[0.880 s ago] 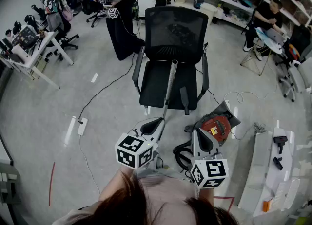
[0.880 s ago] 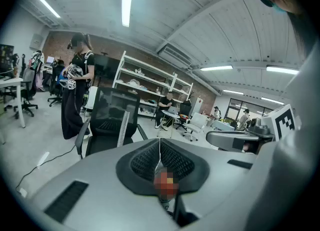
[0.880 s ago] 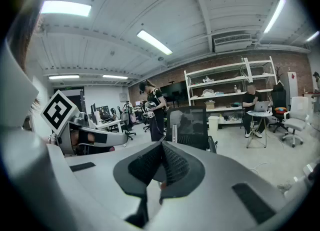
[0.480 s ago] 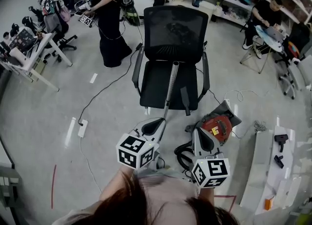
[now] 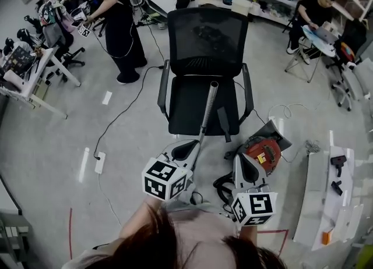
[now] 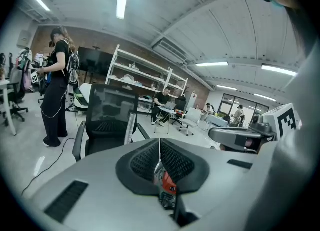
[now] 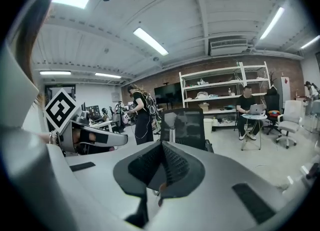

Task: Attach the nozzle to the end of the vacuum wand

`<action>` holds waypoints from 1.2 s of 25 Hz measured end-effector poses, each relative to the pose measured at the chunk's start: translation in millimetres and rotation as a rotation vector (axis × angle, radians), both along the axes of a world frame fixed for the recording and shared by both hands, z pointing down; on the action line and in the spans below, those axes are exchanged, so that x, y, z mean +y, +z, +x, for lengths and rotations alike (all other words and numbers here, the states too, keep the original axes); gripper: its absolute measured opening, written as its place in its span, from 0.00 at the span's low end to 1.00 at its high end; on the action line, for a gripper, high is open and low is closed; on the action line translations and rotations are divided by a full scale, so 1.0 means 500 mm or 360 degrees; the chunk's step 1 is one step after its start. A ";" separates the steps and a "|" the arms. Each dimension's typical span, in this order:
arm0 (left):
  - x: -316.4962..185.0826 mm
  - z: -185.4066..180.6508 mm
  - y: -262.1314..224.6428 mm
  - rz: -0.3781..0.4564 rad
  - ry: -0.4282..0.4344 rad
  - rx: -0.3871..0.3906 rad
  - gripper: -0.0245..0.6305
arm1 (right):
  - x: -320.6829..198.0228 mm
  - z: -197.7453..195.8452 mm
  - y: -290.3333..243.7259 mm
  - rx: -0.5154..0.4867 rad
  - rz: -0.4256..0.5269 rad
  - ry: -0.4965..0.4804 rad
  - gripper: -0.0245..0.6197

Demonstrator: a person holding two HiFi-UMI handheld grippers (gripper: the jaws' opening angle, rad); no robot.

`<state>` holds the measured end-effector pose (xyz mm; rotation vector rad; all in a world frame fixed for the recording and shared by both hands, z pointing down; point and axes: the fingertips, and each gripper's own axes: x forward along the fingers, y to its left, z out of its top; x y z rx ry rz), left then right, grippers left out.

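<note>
Left gripper (image 5: 186, 147) and right gripper (image 5: 246, 163): jaws closed, empty, held before the office chair (image 5: 204, 41). Vacuum wand (image 5: 208, 109) propped against chair's seat front; red vacuum body (image 5: 263, 151) beside chair's base.

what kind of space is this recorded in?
Probably a shared lab or workshop-style office: open metal shelving along the wall, an office chair on a bare grey floor, and another person holding marker-cube gear.

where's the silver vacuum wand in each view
Head view: the wand is at centre, slanting across the front of the seat.
Left gripper view: the wand is left of centre, upright before the backrest.
Right gripper view: the wand shows only its top end, at centre.
Shared landmark: the black office chair behind it.
</note>
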<state>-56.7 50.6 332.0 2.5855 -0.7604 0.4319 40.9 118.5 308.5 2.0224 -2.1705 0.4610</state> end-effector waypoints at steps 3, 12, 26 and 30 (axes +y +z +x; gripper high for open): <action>-0.036 -0.005 0.002 0.0004 0.0034 -0.0013 0.07 | -0.033 -0.011 0.006 -0.0023 -0.0025 0.0015 0.07; -0.137 -0.022 0.007 -0.0007 0.0168 -0.0025 0.07 | -0.133 -0.054 0.016 -0.0088 -0.0062 0.0067 0.07; -0.226 -0.011 0.019 0.0030 0.0220 -0.0004 0.07 | -0.190 -0.039 0.039 -0.0004 -0.0074 0.0180 0.07; -0.239 0.014 0.028 0.0044 0.0156 0.0004 0.07 | -0.198 -0.003 0.057 -0.0017 -0.0086 0.0169 0.07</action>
